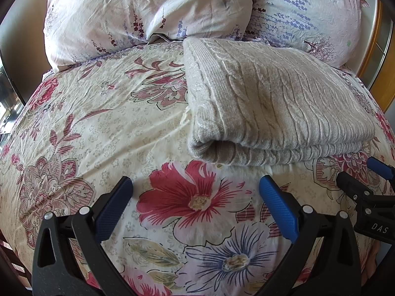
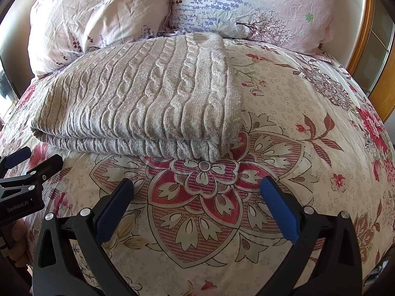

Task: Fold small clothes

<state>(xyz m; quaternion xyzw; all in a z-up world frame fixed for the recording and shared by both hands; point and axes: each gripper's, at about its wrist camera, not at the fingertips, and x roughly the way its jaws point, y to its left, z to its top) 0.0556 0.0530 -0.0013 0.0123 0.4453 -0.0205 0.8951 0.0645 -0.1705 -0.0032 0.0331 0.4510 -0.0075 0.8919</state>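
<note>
We see a grey cable-knit sweater (image 1: 271,103) lying folded into a thick rectangle on the bed, and we take it as our landmark. It rests on the floral bedspread (image 1: 98,128), with its far edge against two flowered pillows: a pale pink one (image 1: 138,12) behind its left side and a lavender-printed one (image 1: 303,17) behind its right side. The folded edge nearest us shows several stacked layers, with a rounded fold at the near left corner. Our left gripper (image 1: 196,192) hangs just in front of the sweater's near edge, apart from it, its blue-padded fingers (image 1: 279,209) spread wide over a big red flower print and holding nothing. Our right gripper (image 2: 197,192) sits in front of the sweater's near right corner, also clear of the knit, its fingers (image 2: 280,209) likewise spread wide over a pink medallion pattern and empty. In the left wrist view the right gripper shows just right of the sweater's near edge; in the right wrist view the left gripper appears at the sweater's near left. A wooden bed frame (image 2: 365,37) curves well to the right of the sweater.
</note>
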